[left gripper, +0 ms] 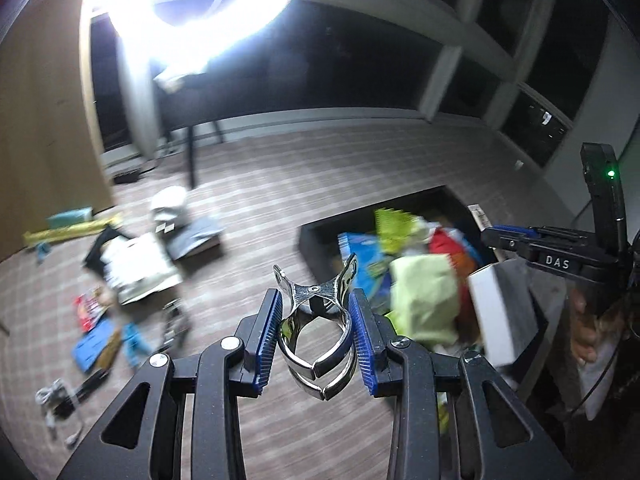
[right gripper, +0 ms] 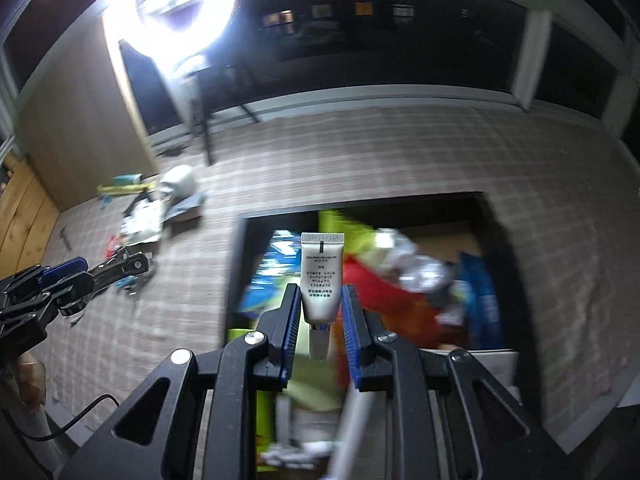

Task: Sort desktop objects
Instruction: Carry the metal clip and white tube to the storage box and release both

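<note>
A shiny metal clip (left gripper: 316, 326) sits between the blue pads of my left gripper (left gripper: 316, 300), which is shut on it above the floor, just left of the black bin (left gripper: 320, 228). My right gripper (right gripper: 320, 300) is shut on a small white tube (right gripper: 322, 276) with printed text, crimped end pointing away, held over the black bin (right gripper: 240, 264). The bin is filled with colourful packets, green, red and blue. The right gripper (left gripper: 516, 240) also shows at the right edge of the left wrist view. The left gripper (right gripper: 116, 268) shows at the left of the right wrist view.
Loose items lie scattered on the checked carpet: papers and a book pile (left gripper: 136, 264), blue pieces (left gripper: 94, 344), a yellow-green strip (left gripper: 68, 232), a white roll (right gripper: 178, 180). A bright ring lamp (left gripper: 192, 8) glares above. A wooden cabinet (left gripper: 44, 120) stands at left. A white box (left gripper: 490, 312) stands in the bin.
</note>
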`<action>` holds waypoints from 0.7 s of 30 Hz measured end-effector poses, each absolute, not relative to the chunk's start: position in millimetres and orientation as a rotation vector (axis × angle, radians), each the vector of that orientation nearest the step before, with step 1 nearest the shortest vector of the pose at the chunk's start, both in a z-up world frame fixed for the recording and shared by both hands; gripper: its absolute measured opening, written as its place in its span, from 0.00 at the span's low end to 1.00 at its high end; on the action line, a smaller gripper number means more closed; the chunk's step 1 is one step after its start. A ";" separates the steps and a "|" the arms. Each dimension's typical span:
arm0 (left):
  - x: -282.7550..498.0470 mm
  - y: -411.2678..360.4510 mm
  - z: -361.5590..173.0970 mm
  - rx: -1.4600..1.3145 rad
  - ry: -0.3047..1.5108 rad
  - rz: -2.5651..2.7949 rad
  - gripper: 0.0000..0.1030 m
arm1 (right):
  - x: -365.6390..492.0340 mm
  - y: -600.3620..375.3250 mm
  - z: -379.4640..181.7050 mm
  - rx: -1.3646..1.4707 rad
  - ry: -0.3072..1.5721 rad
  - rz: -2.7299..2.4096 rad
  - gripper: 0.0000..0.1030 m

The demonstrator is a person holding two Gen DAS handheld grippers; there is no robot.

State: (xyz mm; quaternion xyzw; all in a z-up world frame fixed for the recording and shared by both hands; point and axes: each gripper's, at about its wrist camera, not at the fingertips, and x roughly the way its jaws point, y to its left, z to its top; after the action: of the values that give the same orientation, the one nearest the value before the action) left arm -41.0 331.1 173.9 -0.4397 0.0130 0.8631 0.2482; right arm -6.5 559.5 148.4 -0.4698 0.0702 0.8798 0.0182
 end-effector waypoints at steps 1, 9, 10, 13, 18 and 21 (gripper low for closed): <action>-42.4 342.3 174.3 -1.191 0.038 2.342 0.32 | -6.3 569.6 147.9 -1.455 0.227 2.722 0.20; -48.8 414.5 180.7 -1.142 0.087 2.294 0.32 | -2.0 622.6 145.1 -1.422 0.273 2.678 0.20; -50.0 421.3 180.7 -1.140 0.092 2.290 0.32 | -1.5 626.4 144.6 -1.422 0.276 2.675 0.20; -53.8 439.6 179.2 -1.133 0.096 2.275 0.32 | -3.0 637.0 142.7 -1.425 0.274 2.668 0.20; -64.2 456.7 167.2 -1.202 0.101 2.243 0.44 | -6.5 649.0 137.7 -1.457 0.272 2.645 0.31; -63.8 453.6 165.8 -1.220 0.116 2.257 0.44 | -3.6 652.1 139.4 -1.430 0.273 2.655 0.42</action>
State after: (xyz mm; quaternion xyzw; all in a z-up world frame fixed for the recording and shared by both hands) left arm -63.8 453.6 165.8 -0.4555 0.0434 0.8429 0.2830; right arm -3.6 652.1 139.4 -0.4713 0.0900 0.8755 0.0567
